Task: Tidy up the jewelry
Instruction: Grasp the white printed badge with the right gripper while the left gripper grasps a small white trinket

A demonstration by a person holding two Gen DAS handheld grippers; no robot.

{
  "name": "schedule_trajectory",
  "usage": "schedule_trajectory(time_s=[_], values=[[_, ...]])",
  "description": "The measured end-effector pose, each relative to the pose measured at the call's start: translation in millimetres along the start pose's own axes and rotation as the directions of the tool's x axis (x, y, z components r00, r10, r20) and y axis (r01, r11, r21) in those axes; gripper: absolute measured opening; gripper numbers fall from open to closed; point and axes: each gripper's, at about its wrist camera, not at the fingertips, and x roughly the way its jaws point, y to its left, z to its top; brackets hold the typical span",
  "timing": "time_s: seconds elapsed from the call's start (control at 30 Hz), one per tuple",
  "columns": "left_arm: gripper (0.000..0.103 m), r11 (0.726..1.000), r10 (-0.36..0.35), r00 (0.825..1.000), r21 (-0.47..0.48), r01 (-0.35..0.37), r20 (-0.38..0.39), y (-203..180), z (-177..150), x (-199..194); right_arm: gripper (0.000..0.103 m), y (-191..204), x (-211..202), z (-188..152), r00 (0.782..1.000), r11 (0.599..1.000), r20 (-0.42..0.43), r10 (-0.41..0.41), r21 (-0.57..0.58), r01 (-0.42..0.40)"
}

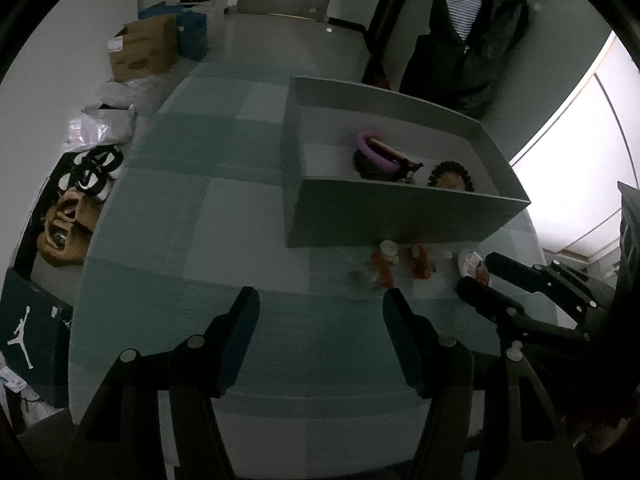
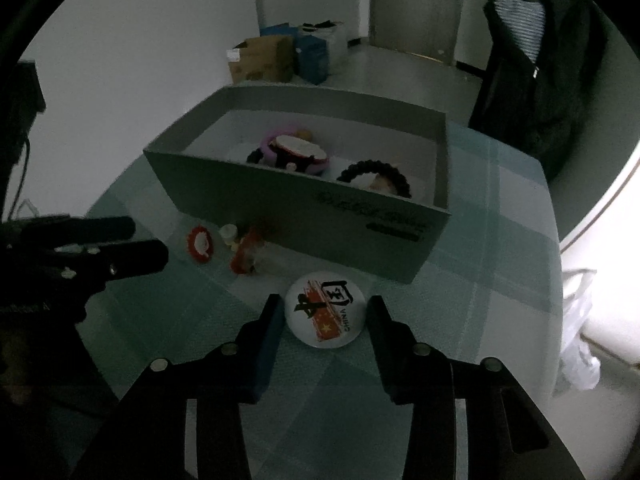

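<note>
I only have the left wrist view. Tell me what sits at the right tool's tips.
Observer: A round white badge marked CHINA lies flat on the checked cloth between the open fingers of the right tool. It is not gripped.
Operator: Now describe the near wall of the box.
Observer: The grey box has dark print toward the right end of that wall. I cannot read it.
Operator: Report what lies past the table's right edge.
Observer: A white plastic bag sits there, off the table.
</note>
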Motion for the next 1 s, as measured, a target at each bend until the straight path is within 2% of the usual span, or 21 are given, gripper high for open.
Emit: schedule_trajectory(time_s=[0.2,0.3,0.47,0.67,0.83,0.87,0.93,1.0], values=[[0.059,0.999,-0.038,0.999,-0.002,0.038,-0.026,-2.1,2.5,8.2,0.041,-17.1,-12.0,-2.1,0.999,0.998,0.015,0.032,0.058,-0.033],[0.059,0.999,0.002,1.0,0.036,-0.001,-0.026,-10.8,5.2,11.6,0.041,-23.6,-21.8,-1.3,0.999,0.996,0.031,0.038,0.082,-0.04],[0.059,0.998,0.01,0.999,0.06,-0.008,-0.03,-17.5,8.4,14.7,0.041,-33.2,-38.4,-6.2,0.998,0.993,0.058,0.034,0.108,-0.04],[0.059,0.999,0.002,0.999,0.044,-0.001,-0.037,-18.0,12.7,15.4,0.041,-43.2,-50.2,-8.2,0.996,0.99,0.081,0.032,0.136,-0.043],[0.059,0.997,0.016,0.999,0.076,-0.013,-0.034,-25.1,12.3,17.8,0.041,-46.2,-54.5,-7.8,0.995,0.985,0.087,0.045,0.161,-0.059],[0.056,0.996,0.024,0.999,0.085,-0.021,-0.034,-26.2,11.7,17.8,0.041,-46.4,-55.4,-7.3,0.995,0.985,0.091,0.049,0.161,-0.063],[0.027,0.995,0.019,0.999,0.098,-0.016,-0.034,-26.8,11.9,17.4,0.041,-45.0,-56.5,-5.7,0.994,0.985,0.099,0.051,0.16,-0.066],[0.026,0.995,0.011,0.999,0.099,-0.007,-0.039,-26.0,11.6,17.6,0.041,-43.8,-57.7,-4.2,0.993,0.984,0.106,0.055,0.162,-0.071]])
